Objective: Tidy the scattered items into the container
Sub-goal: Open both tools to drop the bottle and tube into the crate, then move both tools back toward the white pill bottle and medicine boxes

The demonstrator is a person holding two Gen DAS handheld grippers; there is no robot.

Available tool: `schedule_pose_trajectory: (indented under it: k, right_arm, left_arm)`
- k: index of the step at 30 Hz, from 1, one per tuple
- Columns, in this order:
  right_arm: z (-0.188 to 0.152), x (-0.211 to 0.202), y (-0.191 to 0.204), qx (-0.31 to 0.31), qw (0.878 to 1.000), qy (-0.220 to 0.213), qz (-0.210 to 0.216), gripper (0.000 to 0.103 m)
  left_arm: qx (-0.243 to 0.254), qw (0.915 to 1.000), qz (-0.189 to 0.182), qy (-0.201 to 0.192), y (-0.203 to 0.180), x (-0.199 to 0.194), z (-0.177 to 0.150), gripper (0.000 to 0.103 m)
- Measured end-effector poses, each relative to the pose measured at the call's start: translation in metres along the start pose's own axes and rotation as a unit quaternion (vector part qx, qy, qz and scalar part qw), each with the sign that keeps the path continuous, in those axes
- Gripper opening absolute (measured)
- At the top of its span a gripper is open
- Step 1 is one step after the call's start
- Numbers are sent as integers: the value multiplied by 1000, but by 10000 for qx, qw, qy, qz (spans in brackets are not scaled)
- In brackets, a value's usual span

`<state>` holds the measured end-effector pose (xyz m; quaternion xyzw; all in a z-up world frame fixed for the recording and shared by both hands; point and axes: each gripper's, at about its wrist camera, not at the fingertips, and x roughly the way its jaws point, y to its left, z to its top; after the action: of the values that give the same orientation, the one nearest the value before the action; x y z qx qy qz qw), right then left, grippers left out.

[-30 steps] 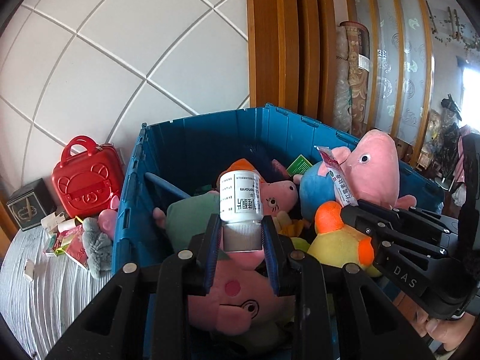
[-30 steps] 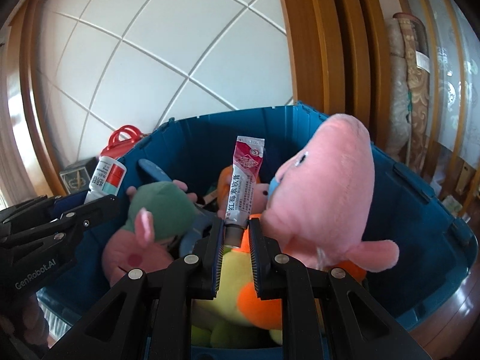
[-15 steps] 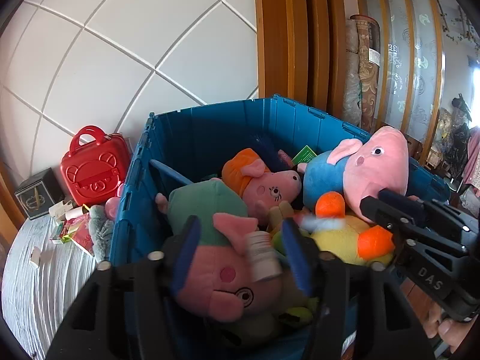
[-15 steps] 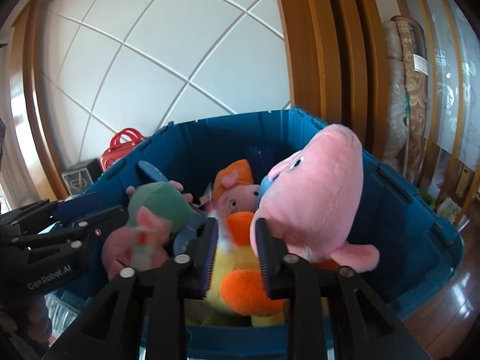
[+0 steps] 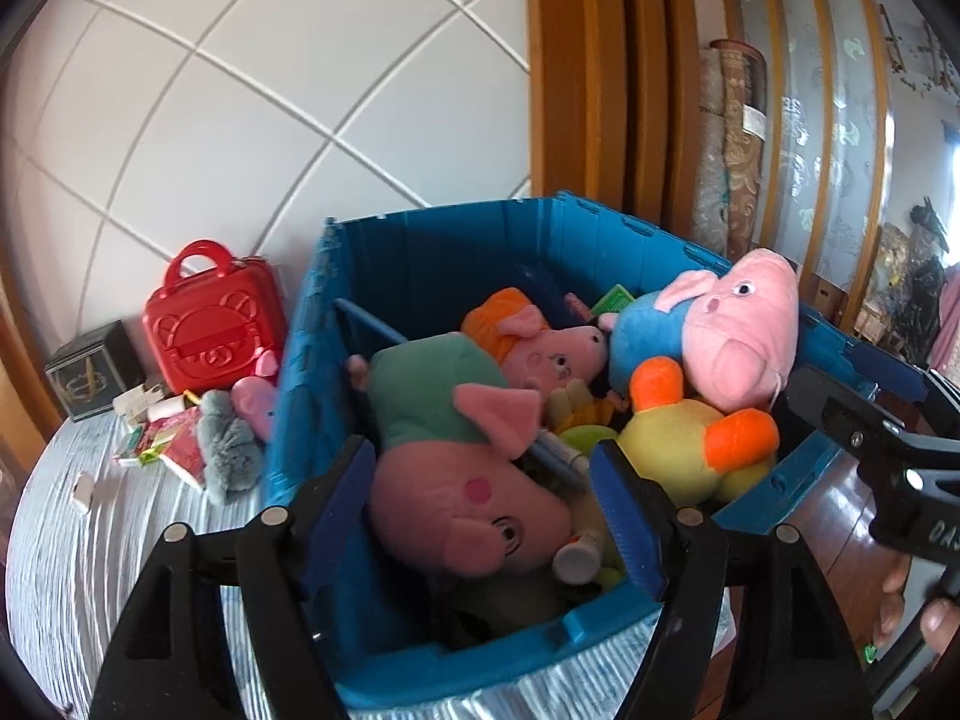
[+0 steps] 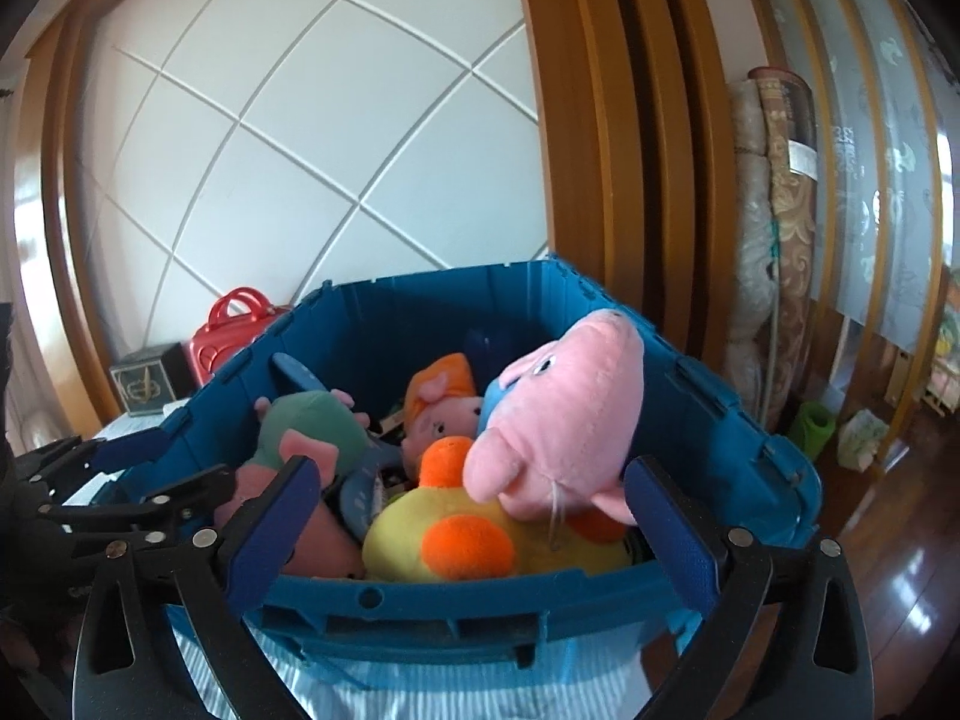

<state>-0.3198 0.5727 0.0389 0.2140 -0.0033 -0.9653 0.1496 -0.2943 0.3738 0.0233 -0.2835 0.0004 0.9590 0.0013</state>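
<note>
- Big blue plastic crate (image 5: 420, 252) sits on a striped bed cover (image 5: 54, 540) and is packed w/ plush: pink pig in blue top (image 5: 738, 330), pig in green top (image 5: 432, 396), pig w/ orange hair (image 5: 528, 336), yellow-orange soft duck (image 5: 684, 438).
- Step in hand, as I judge it: drop-off just finished, both my tools over the near rim, nothing carried.
- Next move prob. calls for swinging out to the leftovers beside the crate's left wall: red toy suitcase (image 5: 210, 330), grey plush (image 5: 228, 450), small cartons & packets (image 5: 162, 438), dark box (image 5: 90, 372). Need an empty, wide approach.
- Left gripper (image 5: 486, 516): fingers (image 5: 624, 510) have just been opening, now spread partway; pig's head shows behind the gap, pads not pressing it.
- Right gripper (image 6: 474, 534): fingers (image 6: 666, 534) have just been opening, spread fully wide, empty.
- Small white-capped bottle (image 5: 576, 558) lies low in the crate by the pig's snout; a thin tube (image 5: 561, 453) lies b/w the plush.
</note>
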Motion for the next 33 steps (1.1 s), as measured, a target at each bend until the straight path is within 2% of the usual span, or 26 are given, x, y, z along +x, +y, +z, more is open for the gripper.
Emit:
schedule_pose_trajectory:
  k: [7, 13, 19, 27, 33]
  right_arm:
    - [0, 5, 21, 27, 9997, 64, 249, 103]
    - [3, 2, 78, -338, 9981, 80, 509, 103]
    - [3, -6, 153, -507, 9963, -13, 692, 103]
    - [-15, -22, 253, -610, 9947, 64, 820, 103]
    - [-35, -35, 297, -535, 9971, 181, 513, 103]
  left_arm:
    - [-401, 9984, 385, -110, 49, -26, -13, 74]
    - [-802, 9948, 600, -177, 111, -48, -28, 74]
    - [-933, 9927, 748, -164, 180, -77, -52, 74]
    - [-918, 9931, 715, -125, 251, -109, -74, 74]
    - [-786, 9953, 557, -16, 281, -124, -95, 74]
